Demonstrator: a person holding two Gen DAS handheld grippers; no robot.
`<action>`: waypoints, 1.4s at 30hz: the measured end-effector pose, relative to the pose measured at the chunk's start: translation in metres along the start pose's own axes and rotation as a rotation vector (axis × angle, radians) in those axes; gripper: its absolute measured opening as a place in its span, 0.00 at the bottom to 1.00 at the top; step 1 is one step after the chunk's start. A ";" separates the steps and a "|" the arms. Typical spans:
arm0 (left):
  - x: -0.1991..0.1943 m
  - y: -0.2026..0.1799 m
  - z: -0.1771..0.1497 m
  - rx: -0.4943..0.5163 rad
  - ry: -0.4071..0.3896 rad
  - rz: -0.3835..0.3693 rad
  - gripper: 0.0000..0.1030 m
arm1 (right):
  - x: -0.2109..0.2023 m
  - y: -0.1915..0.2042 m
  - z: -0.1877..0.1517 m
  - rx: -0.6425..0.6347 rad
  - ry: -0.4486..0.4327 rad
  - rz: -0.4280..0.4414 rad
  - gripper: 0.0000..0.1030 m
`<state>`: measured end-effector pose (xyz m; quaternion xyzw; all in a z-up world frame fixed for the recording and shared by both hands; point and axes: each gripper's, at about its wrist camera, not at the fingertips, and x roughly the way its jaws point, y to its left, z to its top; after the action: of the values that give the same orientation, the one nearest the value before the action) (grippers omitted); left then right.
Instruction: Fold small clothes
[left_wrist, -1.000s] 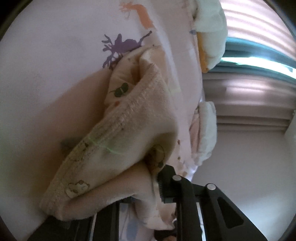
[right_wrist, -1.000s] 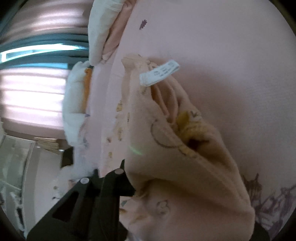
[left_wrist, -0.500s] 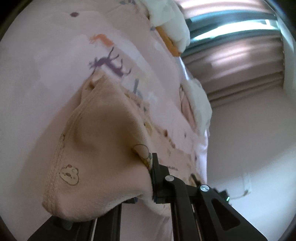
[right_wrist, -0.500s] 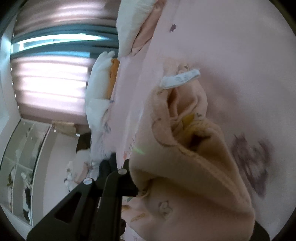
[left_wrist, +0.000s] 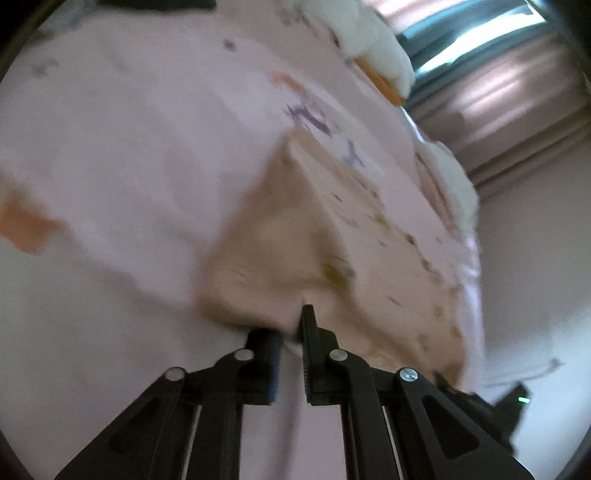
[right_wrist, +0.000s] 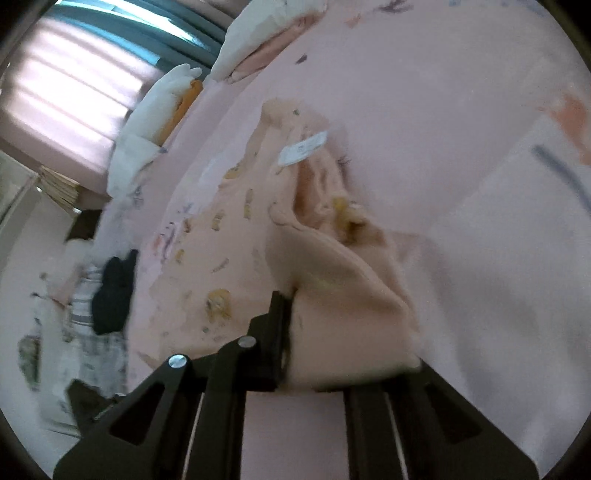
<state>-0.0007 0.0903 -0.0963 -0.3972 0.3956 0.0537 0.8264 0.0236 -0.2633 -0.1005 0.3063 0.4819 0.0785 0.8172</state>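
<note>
A small peach garment with little animal prints (left_wrist: 280, 236) lies partly lifted over a pink bedsheet (left_wrist: 129, 155). My left gripper (left_wrist: 291, 325) is shut on its near edge, and the cloth rises to a ridge ahead of the fingers. In the right wrist view the same garment (right_wrist: 332, 273) shows its inside with a white label (right_wrist: 303, 152). My right gripper (right_wrist: 325, 332) is shut on a bunched fold of it; cloth hides the right finger.
White and orange pillows (left_wrist: 373, 48) lie at the bed's far edge below a curtained window (left_wrist: 498, 55). A dark garment and striped clothes (right_wrist: 110, 295) lie at the left in the right wrist view. The sheet carries coloured animal prints (left_wrist: 26, 225).
Both grippers have drawn back and lowered with the garment, which now spreads flatter on the sheet. The views have swung so more of the bed shows.
</note>
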 end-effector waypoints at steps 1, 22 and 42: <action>0.003 0.001 0.001 -0.018 0.001 0.001 0.06 | -0.001 0.002 -0.003 -0.022 -0.014 -0.039 0.07; -0.039 0.048 0.030 -0.091 0.007 -0.159 0.35 | -0.029 0.029 -0.020 -0.155 0.046 -0.084 0.18; 0.007 0.012 0.011 0.255 0.194 -0.004 0.10 | -0.022 0.018 0.014 -0.294 -0.003 -0.189 0.15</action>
<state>0.0059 0.1050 -0.1045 -0.2930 0.4765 -0.0372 0.8281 0.0270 -0.2643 -0.0685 0.1367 0.4906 0.0707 0.8577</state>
